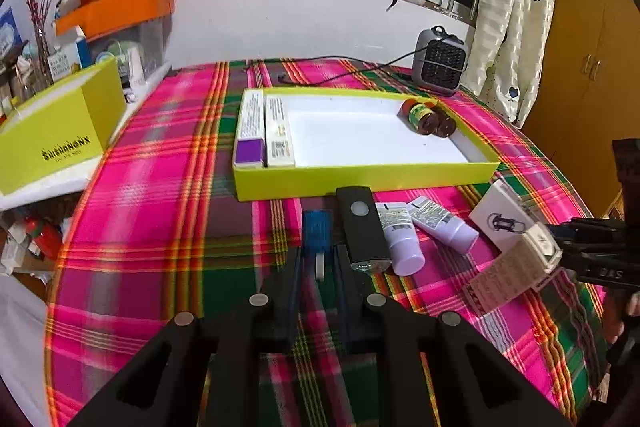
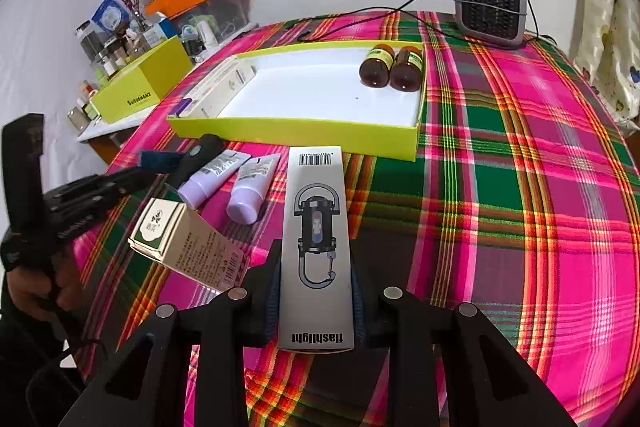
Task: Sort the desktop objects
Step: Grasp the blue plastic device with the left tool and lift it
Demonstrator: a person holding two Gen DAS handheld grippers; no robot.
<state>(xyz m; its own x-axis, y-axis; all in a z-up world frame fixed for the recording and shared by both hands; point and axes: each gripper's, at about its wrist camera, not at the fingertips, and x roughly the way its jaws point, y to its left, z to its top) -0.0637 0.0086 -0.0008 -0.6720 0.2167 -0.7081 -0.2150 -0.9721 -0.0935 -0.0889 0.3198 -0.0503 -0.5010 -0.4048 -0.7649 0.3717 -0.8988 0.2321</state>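
Observation:
My left gripper (image 1: pixel 318 253) is shut on a small blue translucent item (image 1: pixel 316 227), held just above the plaid cloth. Right of it lie a black flashlight (image 1: pixel 362 227), two lavender tubes (image 1: pixel 400 239) and a beige carton (image 1: pixel 516 263). My right gripper (image 2: pixel 316 259) is shut on a white flashlight box (image 2: pixel 316 187), which points toward the lime-green tray (image 2: pixel 300 135). That tray (image 1: pixel 360 181) holds two long boxes (image 1: pixel 264 127) at its left and two brown bottles (image 1: pixel 428 117) at its right, with white floor between.
A grey fan heater (image 1: pixel 440 67) with a black cable stands behind the tray. A lime-green box (image 1: pixel 60 131) and an orange-lidded bin (image 1: pixel 120 11) crowd the left shelf. A hand (image 2: pixel 40 291) holds the left gripper's handle. The table's round edge curves at the right.

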